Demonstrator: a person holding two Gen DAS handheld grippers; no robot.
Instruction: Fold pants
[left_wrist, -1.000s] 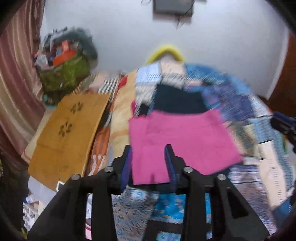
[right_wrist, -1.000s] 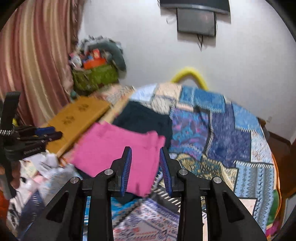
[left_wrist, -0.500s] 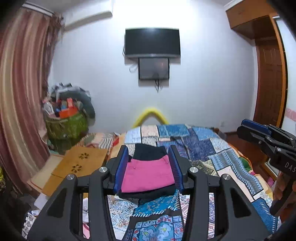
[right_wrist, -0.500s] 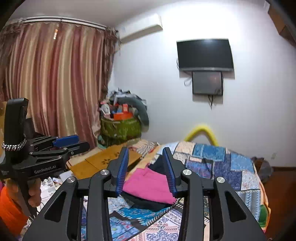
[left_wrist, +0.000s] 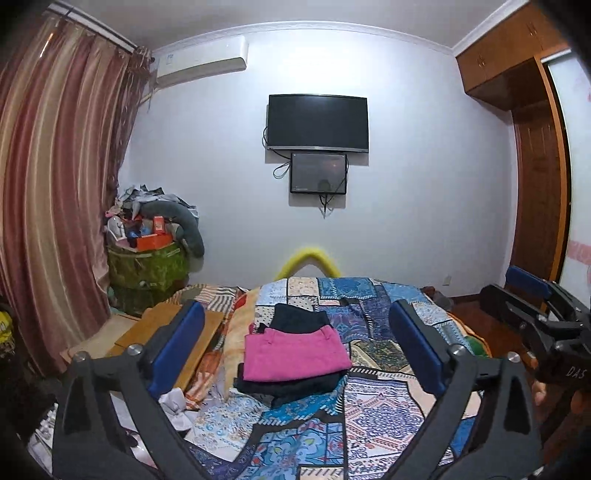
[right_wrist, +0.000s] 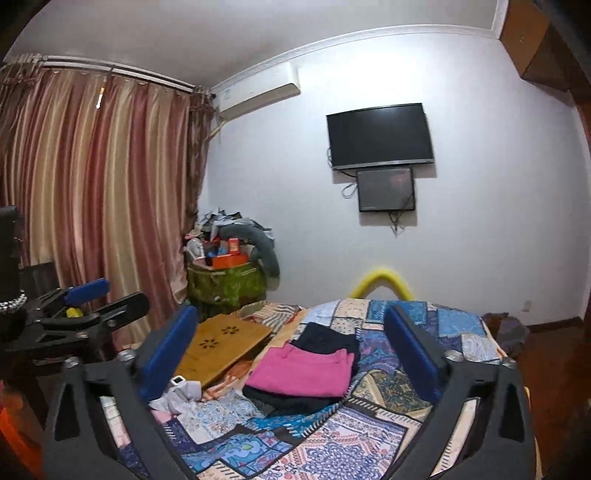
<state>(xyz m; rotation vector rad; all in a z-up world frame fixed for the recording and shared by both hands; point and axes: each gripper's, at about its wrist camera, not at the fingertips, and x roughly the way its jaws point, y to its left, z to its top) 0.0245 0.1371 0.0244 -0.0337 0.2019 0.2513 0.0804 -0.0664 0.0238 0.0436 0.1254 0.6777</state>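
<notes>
Folded pink pants (left_wrist: 295, 354) on patchwork bedspread (left_wrist: 373, 410).

Both wrist views face the far wall, sharing the quilted bed (left_wrist: 380, 402).

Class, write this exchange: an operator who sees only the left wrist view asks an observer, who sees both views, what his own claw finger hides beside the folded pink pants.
Operator: My left claw is open and frames the pink pants. What does the finger at the left of my picture cover?
Observer: The wooden board beside the bed has two flower-shaped cutouts, plain in the right wrist view.
Operator: Anything nearer than the board?
Observer: A small white gadget lies by the crumpled white cloth, just short of the board's near edge.
</notes>
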